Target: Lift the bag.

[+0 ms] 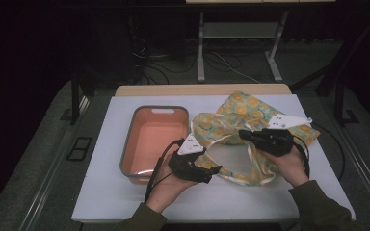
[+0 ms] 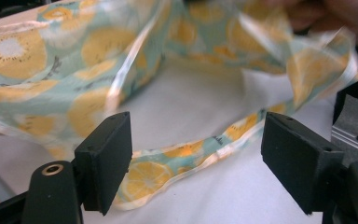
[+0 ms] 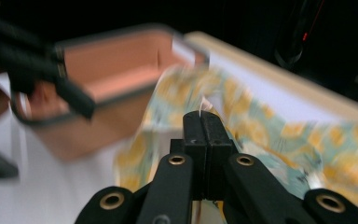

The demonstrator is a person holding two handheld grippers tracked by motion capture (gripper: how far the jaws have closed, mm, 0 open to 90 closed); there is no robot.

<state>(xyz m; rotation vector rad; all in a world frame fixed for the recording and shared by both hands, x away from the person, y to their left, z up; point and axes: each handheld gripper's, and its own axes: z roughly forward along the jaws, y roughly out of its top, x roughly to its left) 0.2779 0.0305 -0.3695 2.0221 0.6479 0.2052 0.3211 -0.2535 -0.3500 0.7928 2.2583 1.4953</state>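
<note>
- Counted: two grippers, one cloth, one bin.
- The left hand [image 1: 166,185] comes in from the bottom edge with its palm up, and the left gripper [image 1: 211,171] points right. Its jaws stand spread, with a strap of the cloth lying between them and neither pad touching it.
- The right hand [image 1: 289,166] holds the right gripper [image 1: 243,134] pointing left, raised over the cloth. Its jaws are pressed together on an edge of the cloth, which stands up above them.
- The cloth [image 1: 236,113], pale blue with yellow fruit slices, lies crumpled on the right half of the counter, just beside the bin.
- The bin [image 1: 154,137], salmon with a grey rim, stands left of the cloth.
- The counter [image 1: 101,187] is white with a wooden far edge.
- Beyond it the room is dark, with cables on a grey floor.
</note>
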